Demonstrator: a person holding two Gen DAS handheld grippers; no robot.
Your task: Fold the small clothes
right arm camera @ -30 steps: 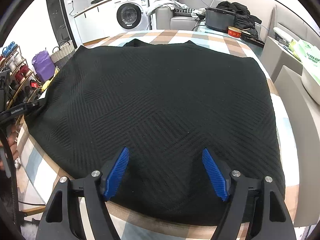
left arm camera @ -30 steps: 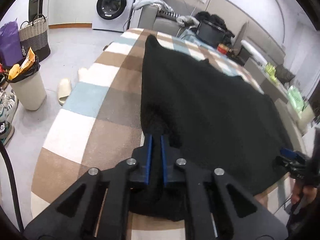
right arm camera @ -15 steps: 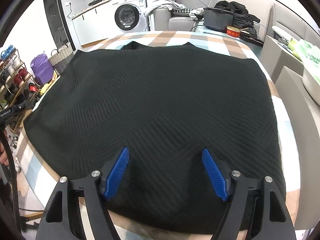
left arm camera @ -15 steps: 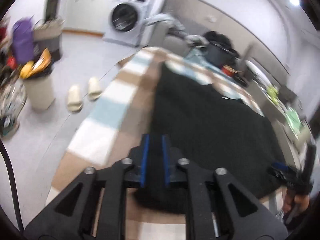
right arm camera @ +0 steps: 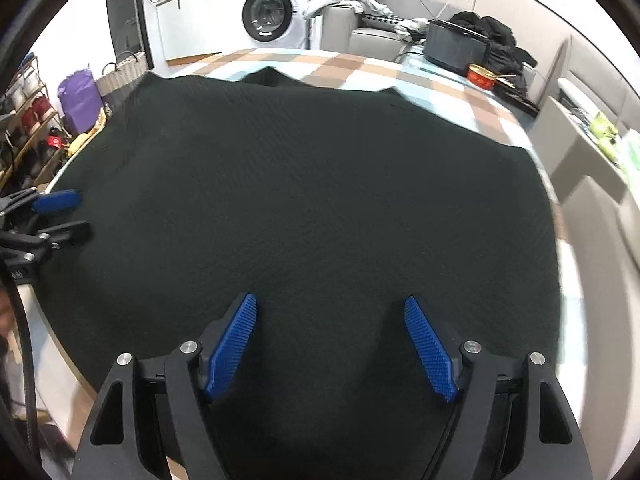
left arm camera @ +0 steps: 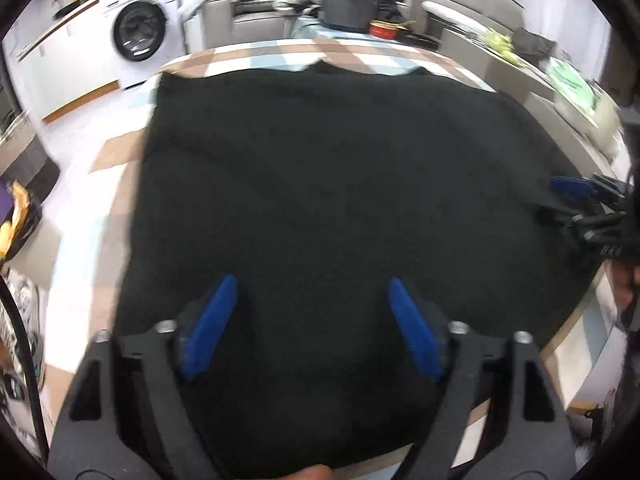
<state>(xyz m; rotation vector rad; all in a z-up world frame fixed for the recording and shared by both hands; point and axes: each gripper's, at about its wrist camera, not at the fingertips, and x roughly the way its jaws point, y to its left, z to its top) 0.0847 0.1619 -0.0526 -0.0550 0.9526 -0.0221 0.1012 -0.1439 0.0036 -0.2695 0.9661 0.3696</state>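
The surface wears a checked cloth of brown, pale blue and white squares. A black knitted garment lies spread flat across most of it, reaching the near edge. At the far end stand a dark pot and a red tin

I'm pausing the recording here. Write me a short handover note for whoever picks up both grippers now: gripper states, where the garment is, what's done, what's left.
Left gripper: jaws opening, nothing pinched between them; it hangs over the near left part of the black knit garment.
Right gripper: open, empty, over the garment's near edge.
Garment: spread flat on the checked tablecloth, neckline at the far side, near hem at the table's near edge.
Done: garment laid out and smoothed; no fold shows.
Left: all the folding. Probably take an edge with each gripper and bring it over.
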